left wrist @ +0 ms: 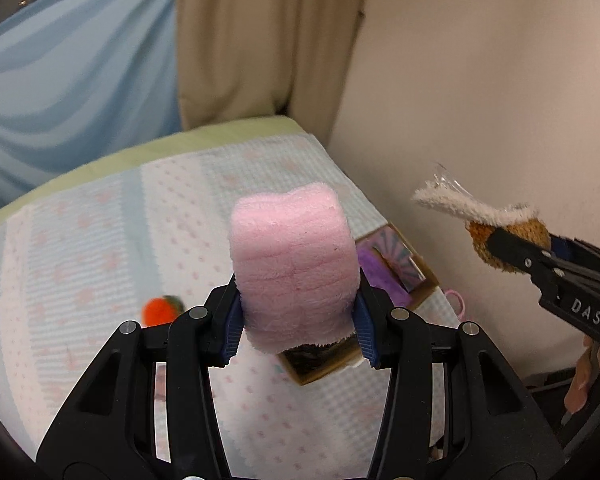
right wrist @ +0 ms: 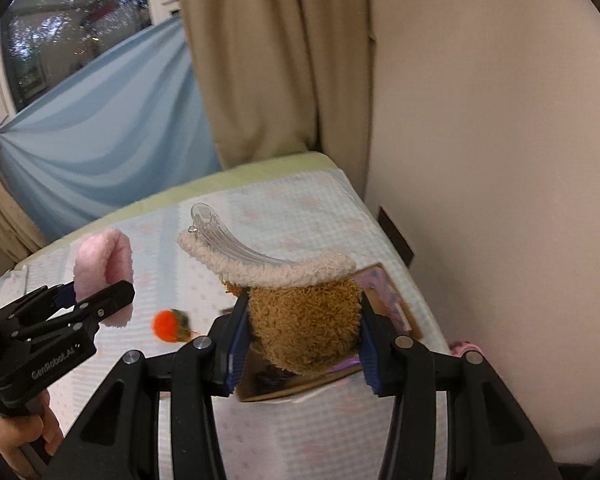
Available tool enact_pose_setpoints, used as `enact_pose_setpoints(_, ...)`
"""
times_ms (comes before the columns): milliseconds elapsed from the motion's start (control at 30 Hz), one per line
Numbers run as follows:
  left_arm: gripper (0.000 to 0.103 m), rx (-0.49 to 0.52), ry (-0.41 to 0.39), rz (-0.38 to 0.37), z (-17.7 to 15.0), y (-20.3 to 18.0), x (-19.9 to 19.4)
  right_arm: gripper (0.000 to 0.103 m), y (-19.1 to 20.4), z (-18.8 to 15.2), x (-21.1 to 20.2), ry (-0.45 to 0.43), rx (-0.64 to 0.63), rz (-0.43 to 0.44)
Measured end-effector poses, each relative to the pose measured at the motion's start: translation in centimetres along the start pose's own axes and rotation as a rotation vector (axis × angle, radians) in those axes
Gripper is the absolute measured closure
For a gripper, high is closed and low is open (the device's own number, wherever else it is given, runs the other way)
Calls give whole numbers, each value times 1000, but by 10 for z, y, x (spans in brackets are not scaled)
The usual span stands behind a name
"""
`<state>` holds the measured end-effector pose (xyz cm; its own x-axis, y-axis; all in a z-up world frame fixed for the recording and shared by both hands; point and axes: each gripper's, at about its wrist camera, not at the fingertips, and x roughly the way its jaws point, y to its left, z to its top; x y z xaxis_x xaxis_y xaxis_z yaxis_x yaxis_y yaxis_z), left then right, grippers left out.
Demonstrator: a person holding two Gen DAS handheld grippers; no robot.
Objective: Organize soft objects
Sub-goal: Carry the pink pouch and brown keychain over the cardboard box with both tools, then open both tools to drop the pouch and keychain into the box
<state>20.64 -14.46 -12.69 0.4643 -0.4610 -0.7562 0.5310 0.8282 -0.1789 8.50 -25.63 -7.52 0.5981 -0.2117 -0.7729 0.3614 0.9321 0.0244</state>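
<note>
My left wrist camera is sitting just behind my left gripper (left wrist: pixel 298 316), looking forward and down along its fingers at the bed (left wrist: pixel 100 240) close below. My right wrist camera is doing the same from behind my right gripper (right wrist: pixel 302 336). Both views are sharing the bed's far corner, the beige curtain (left wrist: pixel 260 40), the wall (right wrist: pixel 500 120), and each other's gripper at the frame edge.

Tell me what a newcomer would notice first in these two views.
The pink fluffy piece, pinched in the left gripper above the bed. Beside it, the right gripper clamps a brown plush hair clip over a cardboard box. An orange pompom lies on the bedspread.
</note>
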Motion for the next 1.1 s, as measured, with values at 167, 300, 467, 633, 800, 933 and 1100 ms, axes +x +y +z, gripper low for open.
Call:
enact_pose_setpoints(167,60,31,70,-2,2,-37,59,60,-48,6,41,75,27,-19)
enact_pose_setpoints(300,60,47,139,6,-1,-55,105,60,-82,10,80,141,40,-22)
enact_pose_setpoints(467,60,80,246,33,-14,-67,163,60,-110,4,124,217,62,-7)
enact_pose_setpoints(633,60,75,328,55,-28,-68,212,60,-138,-12,174,303,105,8)
enact_pose_setpoints(800,60,101,416,88,-50,-68,251,60,-158,-25,223,384,159,27)
enact_pose_setpoints(933,60,108,462,116,-57,-67,270,59,-156,-31,254,441,153,64)
enact_pose_setpoints(1100,0,143,483,161,-58,-70,276,47,-142,-31,283,490,113,118)
